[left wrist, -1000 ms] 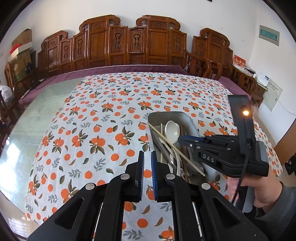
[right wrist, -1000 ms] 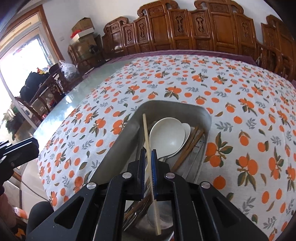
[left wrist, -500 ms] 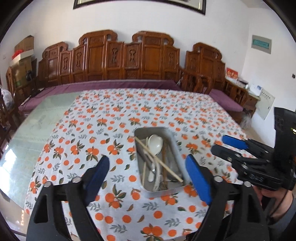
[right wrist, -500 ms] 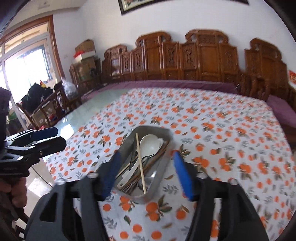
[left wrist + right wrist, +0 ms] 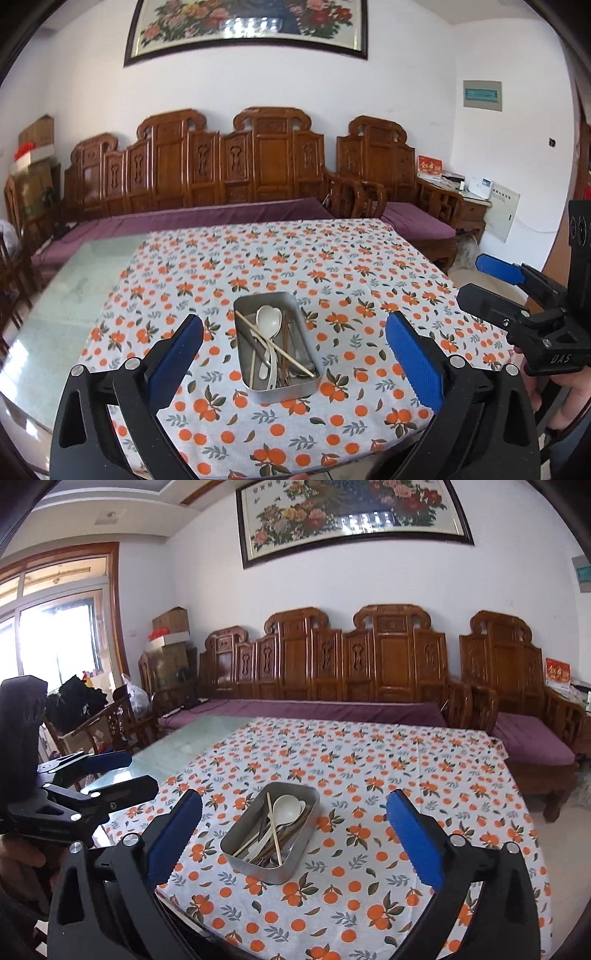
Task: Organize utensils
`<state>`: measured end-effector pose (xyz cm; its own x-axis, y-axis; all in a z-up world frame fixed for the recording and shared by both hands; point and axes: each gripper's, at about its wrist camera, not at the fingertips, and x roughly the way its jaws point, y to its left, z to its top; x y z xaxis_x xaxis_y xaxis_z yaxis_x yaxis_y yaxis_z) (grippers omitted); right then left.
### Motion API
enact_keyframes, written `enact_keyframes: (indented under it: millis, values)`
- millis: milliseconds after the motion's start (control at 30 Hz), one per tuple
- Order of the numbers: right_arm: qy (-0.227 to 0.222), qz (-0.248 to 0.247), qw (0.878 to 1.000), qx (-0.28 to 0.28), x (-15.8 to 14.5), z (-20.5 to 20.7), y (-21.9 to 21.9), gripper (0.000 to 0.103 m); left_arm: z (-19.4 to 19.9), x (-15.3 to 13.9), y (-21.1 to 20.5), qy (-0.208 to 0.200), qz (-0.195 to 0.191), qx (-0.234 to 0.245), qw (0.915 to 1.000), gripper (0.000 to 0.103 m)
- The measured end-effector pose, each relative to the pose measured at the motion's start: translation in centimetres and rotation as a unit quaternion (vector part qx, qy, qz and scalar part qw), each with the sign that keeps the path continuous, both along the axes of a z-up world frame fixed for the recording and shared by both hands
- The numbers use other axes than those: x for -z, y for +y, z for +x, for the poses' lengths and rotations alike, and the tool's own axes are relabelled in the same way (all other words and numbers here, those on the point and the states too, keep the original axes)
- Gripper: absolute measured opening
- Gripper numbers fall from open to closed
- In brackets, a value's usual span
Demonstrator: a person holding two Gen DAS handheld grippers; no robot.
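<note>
Nearest the cameras, the left gripper [image 5: 293, 363] and the right gripper [image 5: 293, 843] both stand with their blue-padded fingers spread wide and nothing between them, held back from the metal tray [image 5: 280, 389] and above the near edge of the table, one to either side of it. The tray is the landmark: a shallow rectangular steel box sitting on the orange-print tablecloth [image 5: 369, 280], close to the table's near edge and about midway across it. Inside the tray lies a loose pile of utensils: a pale wooden chopstick [image 5: 275, 344] crosses diagonally on top of everything, a cream-white soup spoon [image 5: 268, 320] rests with its bowl toward the tray's far end, dark brown chopsticks [image 5: 285, 354] run lengthwise beside it, and beneath them there seem to be metal pieces, though the tangle is too small to sort out for certain. The top chopstick looks light, stiff and thin, so it would likely roll or pivot in the pads; a hold near its middle, where it rides clear of the pile, seems best. The spoon is probably ceramic or melamine, smooth and apt to slip or chip, so its handle is the safer place to pinch than its rounded bowl. The tray itself is light enough that it may slide on the cloth if a utensil drags. Beyond the tray the cloth runs on to bare glass tabletop [image 5: 70, 295] at its left, and past that stands a carved wooden bench [image 5: 207, 173] with a purple cushion against the wall.
</note>
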<state>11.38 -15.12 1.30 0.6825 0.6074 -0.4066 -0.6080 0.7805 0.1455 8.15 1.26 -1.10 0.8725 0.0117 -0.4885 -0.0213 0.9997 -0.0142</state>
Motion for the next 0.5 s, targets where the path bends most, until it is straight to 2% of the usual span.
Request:
enact_keyframes:
  millis: [233, 500]
  values:
    - [-0.007, 0.006, 1.0, 0.003, -0.61, -0.8, -0.79, 0.1, -0.85, -0.7, -0.81, -0.007, -0.003, 0.01, 0.9999, 0.095]
    - [-0.007, 0.007, 1.0, 0.009, -0.4, -0.84, -1.1, 0.1, -0.97, -0.67, -0.61, -0.01, -0.011, 0.0, 0.9999, 0.095]
